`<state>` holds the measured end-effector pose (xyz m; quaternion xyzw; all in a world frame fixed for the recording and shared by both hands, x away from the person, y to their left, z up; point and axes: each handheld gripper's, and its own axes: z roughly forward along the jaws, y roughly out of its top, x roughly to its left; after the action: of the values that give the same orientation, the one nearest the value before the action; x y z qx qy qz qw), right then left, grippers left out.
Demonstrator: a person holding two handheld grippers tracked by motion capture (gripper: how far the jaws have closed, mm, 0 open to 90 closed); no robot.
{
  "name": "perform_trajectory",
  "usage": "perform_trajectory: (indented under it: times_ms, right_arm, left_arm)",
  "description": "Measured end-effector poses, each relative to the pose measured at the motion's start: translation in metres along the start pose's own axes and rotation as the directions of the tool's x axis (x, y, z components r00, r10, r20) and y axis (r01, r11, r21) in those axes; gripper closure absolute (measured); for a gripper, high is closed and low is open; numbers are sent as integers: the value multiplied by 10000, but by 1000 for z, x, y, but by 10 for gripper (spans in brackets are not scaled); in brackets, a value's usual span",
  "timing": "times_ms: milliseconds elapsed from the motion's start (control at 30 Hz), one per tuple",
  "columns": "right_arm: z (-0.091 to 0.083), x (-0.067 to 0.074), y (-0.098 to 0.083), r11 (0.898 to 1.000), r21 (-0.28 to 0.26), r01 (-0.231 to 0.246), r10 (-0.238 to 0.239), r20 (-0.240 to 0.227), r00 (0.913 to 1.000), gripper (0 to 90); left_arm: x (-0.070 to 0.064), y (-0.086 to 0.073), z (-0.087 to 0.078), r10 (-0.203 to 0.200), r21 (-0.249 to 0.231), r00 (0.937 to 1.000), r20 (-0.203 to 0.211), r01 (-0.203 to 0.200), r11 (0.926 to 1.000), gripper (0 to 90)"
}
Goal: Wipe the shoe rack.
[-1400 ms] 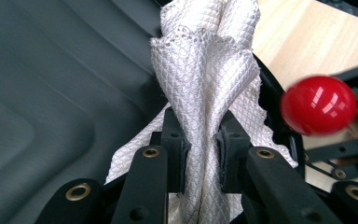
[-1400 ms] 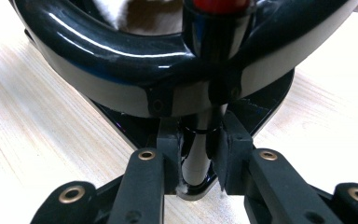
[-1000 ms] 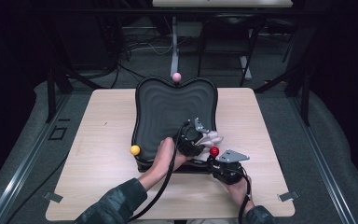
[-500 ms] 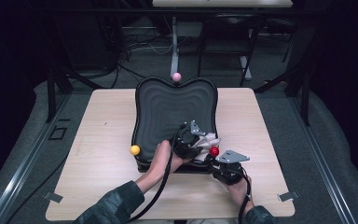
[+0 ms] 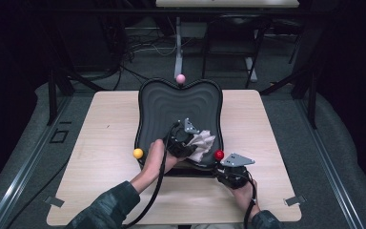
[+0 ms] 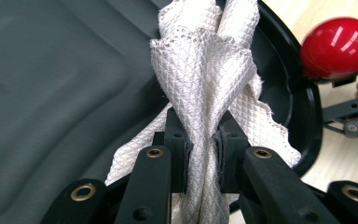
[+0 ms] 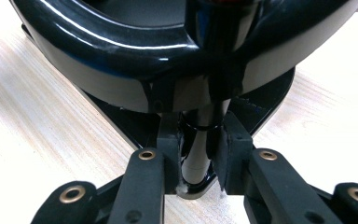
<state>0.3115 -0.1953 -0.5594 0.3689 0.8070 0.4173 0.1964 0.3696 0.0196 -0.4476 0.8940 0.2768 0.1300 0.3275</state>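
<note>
While the black tray (image 5: 181, 102) sits on the tabletop (image 5: 105, 124), it is being wiped from within, and the scene can be read from left to right. At the tray's near left corner a yellow ball (image 5: 137, 153) is seen on its post; at the far rim a pink ball (image 5: 180, 78) stands. Next comes the left claw (image 5: 187, 143), reached into the near right part of the tray and clenched on a white quilted cloth (image 6: 205, 74) — in the left gripper view the fabric is bunched between the pads, with loose folds fanned out ahead against the tray's inner wall. Further right, a red ball (image 5: 218, 154) marks the near right corner, and just beneath it the right claw (image 7: 198, 156) is clamped on the dark post (image 7: 200, 154) under the rim, so that the tray is steadied.

The step in hand is judged to be wiping the tray's floor while it is held still. To do it well, the cloth should be kept pinched firmly and pressed flat, so that the fabric rather than the pads is dragged over the ridged surface. Strokes are best drawn along the ridges and into the curved corner — where dirt would collect. The right-hand hold should not be loosened, lest the tray slide on the smooth wood.
</note>
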Motion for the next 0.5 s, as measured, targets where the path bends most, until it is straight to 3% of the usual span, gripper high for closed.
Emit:
perform_trajectory:
  times_ms: [500]
  right_arm:
    - [2,0,0,9999,128,-2,2,-8,10000,740]
  left_arm:
    - [27,6,-28,-424,-699,9981,-452,391,9968,783]
